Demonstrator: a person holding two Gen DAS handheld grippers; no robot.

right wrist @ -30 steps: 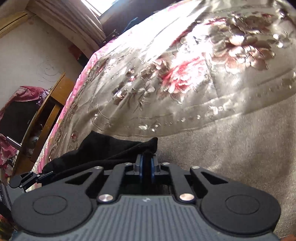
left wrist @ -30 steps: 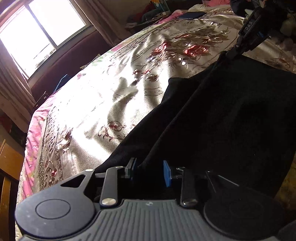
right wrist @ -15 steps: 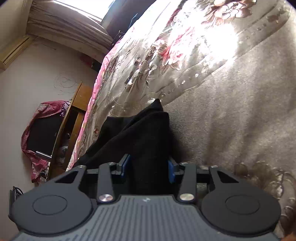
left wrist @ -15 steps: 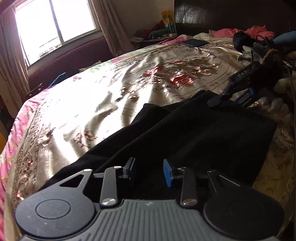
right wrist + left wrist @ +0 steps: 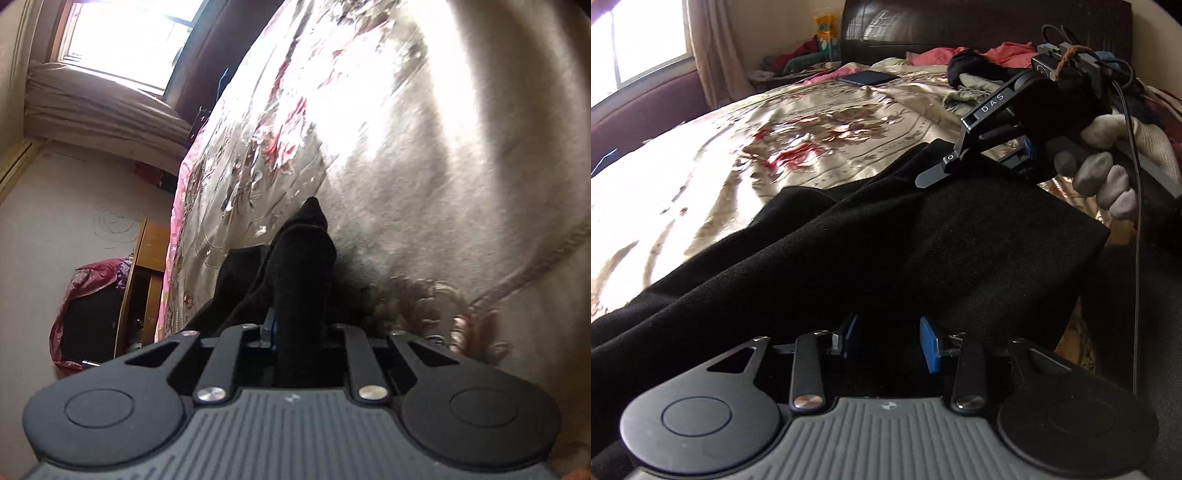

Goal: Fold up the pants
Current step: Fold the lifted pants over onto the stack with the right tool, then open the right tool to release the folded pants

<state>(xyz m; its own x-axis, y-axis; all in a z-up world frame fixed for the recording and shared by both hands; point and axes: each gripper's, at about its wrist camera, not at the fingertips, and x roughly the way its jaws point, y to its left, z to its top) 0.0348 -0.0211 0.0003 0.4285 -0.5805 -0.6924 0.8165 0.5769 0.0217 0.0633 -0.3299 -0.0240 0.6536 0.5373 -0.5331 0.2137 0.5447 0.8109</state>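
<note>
The black pants [image 5: 871, 251] lie across the flowered bed [image 5: 746, 147], filling the middle and lower part of the left wrist view, one layer lapped over another toward the right. The fold looks under way: an edge is being brought across.

The left tongs [image 5: 890, 343] sit at the bottom centre with blue pads apart, their jaws opening; cloth lies dark beneath the gap, but the pads do not press it.

The right tongs [image 5: 299, 332], at the lower centre of their own view, are closing on a bunched ridge of pants [image 5: 295, 280] that runs up between them, and seem to pinch it.

Next, the held edge needs laying flat and square on the lower layer before letting go.
</note>
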